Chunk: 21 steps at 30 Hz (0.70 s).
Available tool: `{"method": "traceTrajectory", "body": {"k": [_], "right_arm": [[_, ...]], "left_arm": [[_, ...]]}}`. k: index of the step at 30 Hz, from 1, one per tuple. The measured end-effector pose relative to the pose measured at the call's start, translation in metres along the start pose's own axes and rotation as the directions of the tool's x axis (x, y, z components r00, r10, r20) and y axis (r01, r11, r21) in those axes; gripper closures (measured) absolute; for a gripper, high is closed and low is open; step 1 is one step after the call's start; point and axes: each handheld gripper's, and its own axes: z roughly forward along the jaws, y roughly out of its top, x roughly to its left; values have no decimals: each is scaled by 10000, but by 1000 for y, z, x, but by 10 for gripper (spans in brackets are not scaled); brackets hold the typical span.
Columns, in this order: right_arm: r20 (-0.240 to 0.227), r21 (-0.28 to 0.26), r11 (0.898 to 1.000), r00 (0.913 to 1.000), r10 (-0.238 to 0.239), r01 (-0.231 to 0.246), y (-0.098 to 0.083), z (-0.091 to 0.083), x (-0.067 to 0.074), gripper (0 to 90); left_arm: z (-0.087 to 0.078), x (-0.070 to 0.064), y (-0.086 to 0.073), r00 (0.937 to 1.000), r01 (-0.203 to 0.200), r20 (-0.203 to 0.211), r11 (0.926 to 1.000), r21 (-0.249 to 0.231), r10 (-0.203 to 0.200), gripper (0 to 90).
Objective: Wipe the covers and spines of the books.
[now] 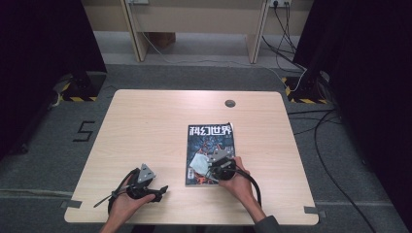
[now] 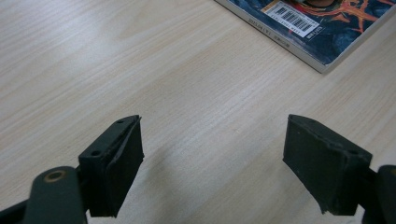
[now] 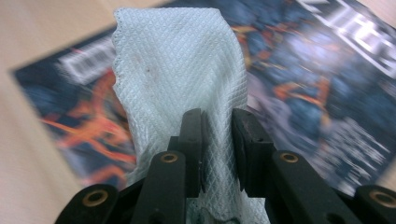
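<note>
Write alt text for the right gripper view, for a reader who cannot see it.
Two black jaws of the right tongs pinch a white, quilted paper towel that stands up between them. Behind it lies a blurred magazine with a dark blue and orange cover, flat on a pale wooden table.

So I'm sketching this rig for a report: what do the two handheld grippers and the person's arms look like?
Both grippers are black. The left gripper carries a grey three-cornered plate on top and ends in two blocky black pads. The right gripper has the same plate, brass-coloured rivets on its linkage, and a thick black cable looping back. A dark sleeve covers the right forearm.
</note>
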Motion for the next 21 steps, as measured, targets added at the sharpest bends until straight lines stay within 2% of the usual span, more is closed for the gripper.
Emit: {"method": "traceTrajectory", "body": {"k": [3, 7, 10, 12, 17, 19, 21], "right_arm": [[-405, -127, 9999, 9991, -112, 107, 5, 2, 13, 749], [-633, -190, 9990, 9971, -422, 411, 11, 2, 31, 751], [-740, -322, 9961, 9937, -843, 822, 13, 2, 42, 753], [-655, -300, 9925, 9906, -1202, 1184, 14, 1, 47, 753], [-596, -264, 9928, 9912, -1183, 1169, 12, 0, 44, 749], [-277, -99, 9924, 9921, -1226, 1223, 9, -2, 40, 749], [38, 51, 9946, 9946, -1041, 1041, 5, -4, 31, 749]], "left_arm": [[-1, 1, -1, 10000, 76, -49, 10000, -38, -77, 195], [-2, 3, -1, 9997, 213, -141, 9997, -79, -214, 195], [-3, 8, -2, 9988, 318, -377, 9995, -17, -319, 196], [-5, 10, -3, 9972, 421, -614, 9991, 34, -418, 197], [-6, 15, -5, 9942, 856, -658, 9963, 1, -855, 197], [-6, 15, -5, 9937, 903, -673, 9959, -7, -901, 197], [-7, 15, -5, 9938, 882, -681, 9961, 1, -880, 197]]}}
